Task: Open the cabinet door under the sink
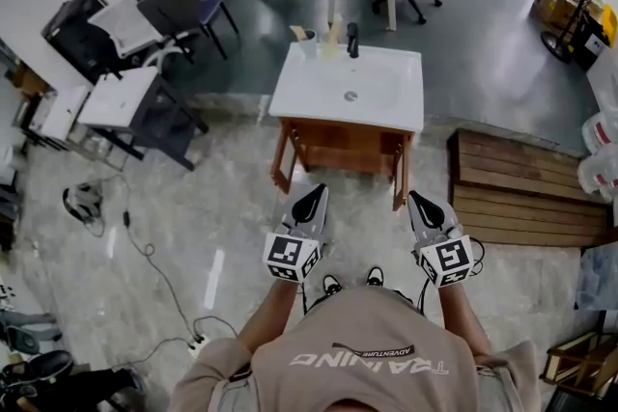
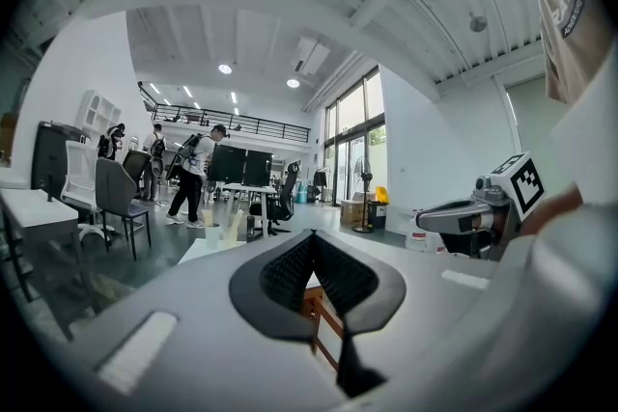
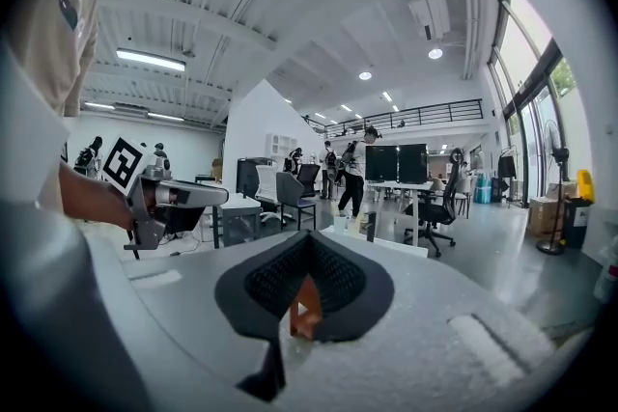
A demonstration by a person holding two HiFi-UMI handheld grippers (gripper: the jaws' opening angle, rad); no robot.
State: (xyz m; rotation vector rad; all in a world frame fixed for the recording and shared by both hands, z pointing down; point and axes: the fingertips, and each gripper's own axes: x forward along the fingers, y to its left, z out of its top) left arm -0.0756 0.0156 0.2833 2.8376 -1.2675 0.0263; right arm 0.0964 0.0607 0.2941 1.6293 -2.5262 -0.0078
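Left tool (image 1: 313, 193) and right tool (image 1: 421, 199) held level, side by side in front of person, likely ready pose before reach; both closed, jaws together, nothing between them; cabinet door (image 1: 346, 148) under white sink (image 1: 352, 84), straight ahead of both tools, well apart, untouched; door appears shut; judgement: approach comes first, then jaws must part to take door edge.

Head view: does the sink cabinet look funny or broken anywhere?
The white sink on its brown wooden cabinet stands alone in the open, against no wall, which is odd for a sink. It looks straight, and nothing looks spilled or broken. A black cable trails loose across the pale floor to its left.
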